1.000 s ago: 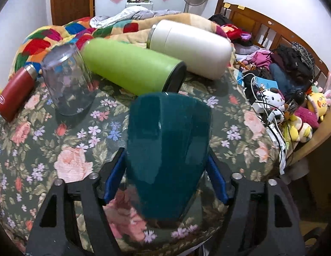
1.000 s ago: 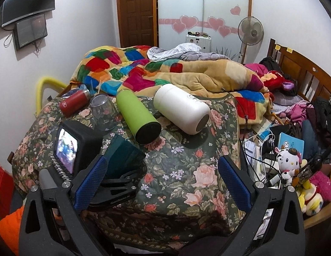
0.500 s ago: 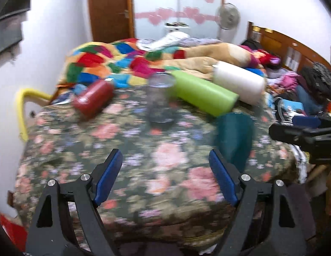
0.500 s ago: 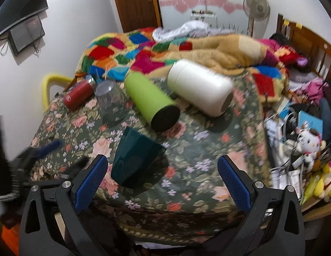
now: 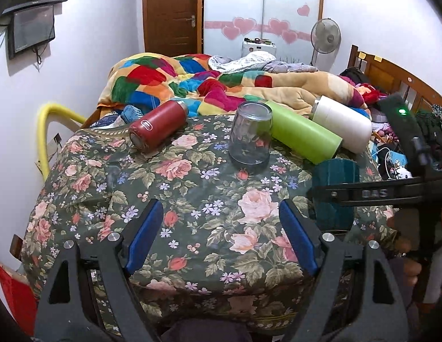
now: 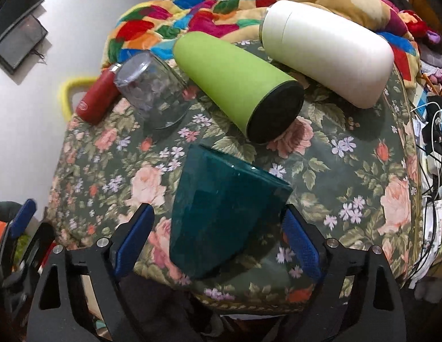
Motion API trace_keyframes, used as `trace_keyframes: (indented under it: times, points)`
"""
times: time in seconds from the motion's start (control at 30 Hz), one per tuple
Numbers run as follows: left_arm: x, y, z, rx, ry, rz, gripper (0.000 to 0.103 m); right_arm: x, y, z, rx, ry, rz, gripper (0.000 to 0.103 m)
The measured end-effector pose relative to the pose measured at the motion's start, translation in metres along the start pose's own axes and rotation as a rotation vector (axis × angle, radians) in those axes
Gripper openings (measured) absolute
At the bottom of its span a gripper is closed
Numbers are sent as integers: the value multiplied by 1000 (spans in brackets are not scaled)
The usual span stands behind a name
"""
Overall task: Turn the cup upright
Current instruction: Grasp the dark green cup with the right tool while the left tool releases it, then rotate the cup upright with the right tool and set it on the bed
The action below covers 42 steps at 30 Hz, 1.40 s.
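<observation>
A dark teal cup [image 6: 221,211] stands upside down near the front edge of the flower-patterned table [image 6: 349,176]. My right gripper [image 6: 218,242] is open, its blue pads on either side of the cup without gripping it. In the left wrist view the teal cup [image 5: 334,191] is at the right, partly behind the right gripper's black body [image 5: 391,192]. My left gripper [image 5: 221,236] is open and empty, back over the table's front edge, left of the cup.
A clear glass [image 5: 250,136] stands upside down mid-table. A red bottle [image 5: 158,125], a green bottle [image 5: 303,135] and a white bottle [image 5: 340,122] lie on their sides behind it. A colourful blanket [image 5: 192,82] lies beyond. Cables and toys [image 6: 431,154] sit right.
My left gripper has let go of the teal cup and pulled back to the left. My right gripper has moved in and now brackets the cup.
</observation>
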<state>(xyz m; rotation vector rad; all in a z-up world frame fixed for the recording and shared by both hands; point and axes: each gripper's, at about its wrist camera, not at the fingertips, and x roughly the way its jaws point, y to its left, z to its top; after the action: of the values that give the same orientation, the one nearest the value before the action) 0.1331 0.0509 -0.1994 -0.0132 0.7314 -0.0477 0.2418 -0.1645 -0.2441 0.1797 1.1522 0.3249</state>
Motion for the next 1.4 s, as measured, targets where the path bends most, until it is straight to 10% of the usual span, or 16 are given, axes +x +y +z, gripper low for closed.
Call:
trace_keyframes:
  times: [0.2, 0.87, 1.4]
  points:
    - [2, -8, 1, 14, 6, -6, 83, 13, 7, 7, -60, 35, -40, 72]
    - [-6, -19, 16, 19, -28, -2, 84, -34, 34, 14, -231, -146, -78, 71]
    - [2, -17, 15, 0, -2, 0, 84, -12, 32, -7, -277, -107, -112, 71]
